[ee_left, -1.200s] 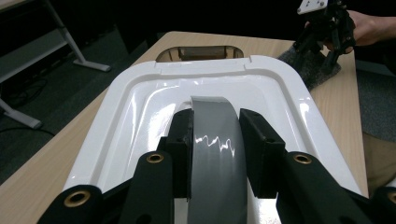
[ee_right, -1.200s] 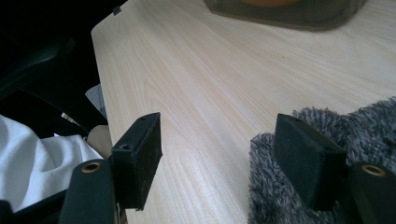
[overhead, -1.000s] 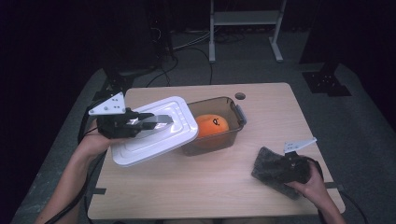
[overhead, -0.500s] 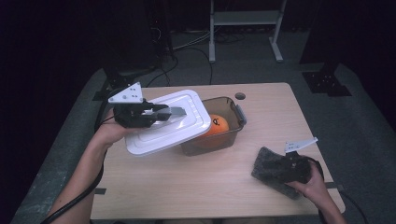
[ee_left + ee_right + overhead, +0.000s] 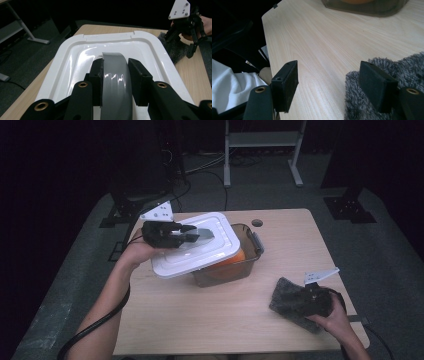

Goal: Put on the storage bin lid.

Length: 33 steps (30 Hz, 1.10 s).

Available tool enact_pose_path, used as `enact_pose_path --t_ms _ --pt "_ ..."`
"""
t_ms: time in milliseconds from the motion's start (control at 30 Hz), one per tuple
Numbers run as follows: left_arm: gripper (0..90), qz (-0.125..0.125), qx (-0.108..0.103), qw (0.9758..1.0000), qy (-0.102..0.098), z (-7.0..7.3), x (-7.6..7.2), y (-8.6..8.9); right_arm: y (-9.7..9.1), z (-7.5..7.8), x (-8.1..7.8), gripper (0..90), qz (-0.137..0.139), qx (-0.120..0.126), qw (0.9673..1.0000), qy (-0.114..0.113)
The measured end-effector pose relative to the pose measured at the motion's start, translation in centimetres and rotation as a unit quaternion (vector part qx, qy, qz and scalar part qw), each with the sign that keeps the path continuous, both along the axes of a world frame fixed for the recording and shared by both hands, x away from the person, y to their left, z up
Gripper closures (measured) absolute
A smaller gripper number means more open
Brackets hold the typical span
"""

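White lid unlabelled, grey handle clamped in left tongs; right tongs apart over fuzzy cloth.

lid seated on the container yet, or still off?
Off. The lid hangs tilted in the left gripper, covering part of the container.

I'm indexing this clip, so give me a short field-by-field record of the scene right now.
lid: white lid, carried tilted over the container
lid grip: left gripper shut on the lid's grey handle
container: clear brown container, partly covered, orange thing inside
right gripper: right gripper open, resting beside the grey cloth
surface: wooden table
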State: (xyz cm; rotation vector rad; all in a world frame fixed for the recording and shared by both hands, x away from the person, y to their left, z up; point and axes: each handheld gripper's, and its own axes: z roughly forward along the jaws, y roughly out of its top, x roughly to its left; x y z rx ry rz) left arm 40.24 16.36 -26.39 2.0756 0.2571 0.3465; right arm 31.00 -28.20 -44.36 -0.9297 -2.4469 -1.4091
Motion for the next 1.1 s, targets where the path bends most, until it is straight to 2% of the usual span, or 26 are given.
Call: enact_pose_path --t_ms 233,733,1100 --pt "66.6 -0.017 0.006 0.9998 0.001 -0.1 1.1 -2.0 -0.2 0.1 0.0 31.2 0.000 0.001 1.0000 -0.003" --pt "66.6 -0.035 0.009 0.9992 0.018 -2.4 3.7 -4.8 -0.4 0.1 0.0 31.2 -0.003 0.006 1.0000 -0.003" --pt "66.6 -0.036 0.016 0.9987 0.031 -4.2 5.3 -6.1 -0.3 0.2 0.0 31.3 0.001 0.009 1.0000 -0.004"
